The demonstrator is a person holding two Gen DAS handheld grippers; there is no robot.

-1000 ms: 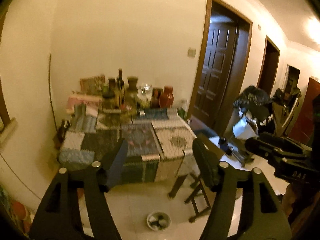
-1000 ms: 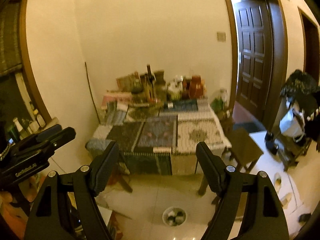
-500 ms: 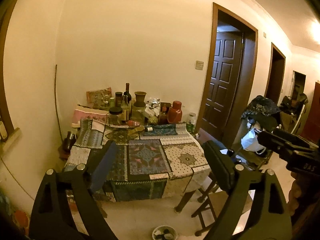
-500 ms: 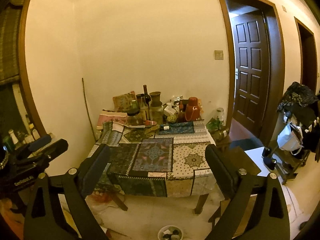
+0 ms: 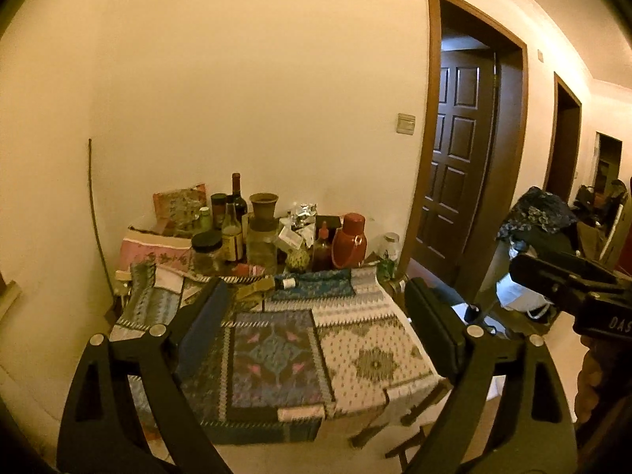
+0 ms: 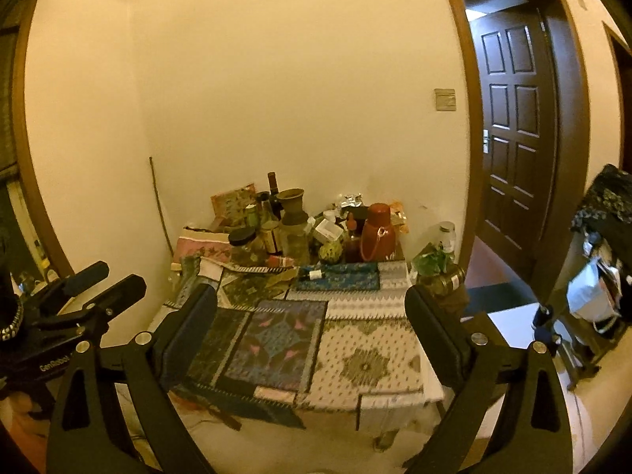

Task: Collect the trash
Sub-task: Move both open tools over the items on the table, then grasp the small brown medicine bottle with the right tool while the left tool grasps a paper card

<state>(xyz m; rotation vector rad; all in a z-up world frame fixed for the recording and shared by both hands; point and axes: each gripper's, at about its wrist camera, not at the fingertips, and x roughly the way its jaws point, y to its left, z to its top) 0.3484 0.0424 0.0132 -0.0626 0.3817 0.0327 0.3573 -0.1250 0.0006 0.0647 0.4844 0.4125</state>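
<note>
A table with a patchwork cloth (image 5: 355,355) (image 6: 367,363) stands against the wall ahead. Its far end holds clutter: a red flask (image 5: 349,241) (image 6: 378,233), bottles and jars (image 5: 233,225), crumpled foil (image 5: 302,210) (image 6: 349,199) and a small dark vial lying on its side (image 5: 285,283) (image 6: 312,274). My left gripper (image 5: 316,316) is open and empty, short of the table's near edge. My right gripper (image 6: 312,322) is open and empty, also short of the table. Each gripper shows at the edge of the other's view.
A dark wooden door (image 5: 458,166) (image 6: 513,126) stands open to the right of the table. A stool (image 5: 407,434) stands by the table's right corner. A rack with bags and dark cloth (image 5: 537,217) (image 6: 600,276) is at the right. A thin stick (image 5: 96,217) leans in the left corner.
Both grippers have risen and moved closer to the table; the view tilted up, so the small bowl on the floor has dropped out of view. Both stayed open.
</note>
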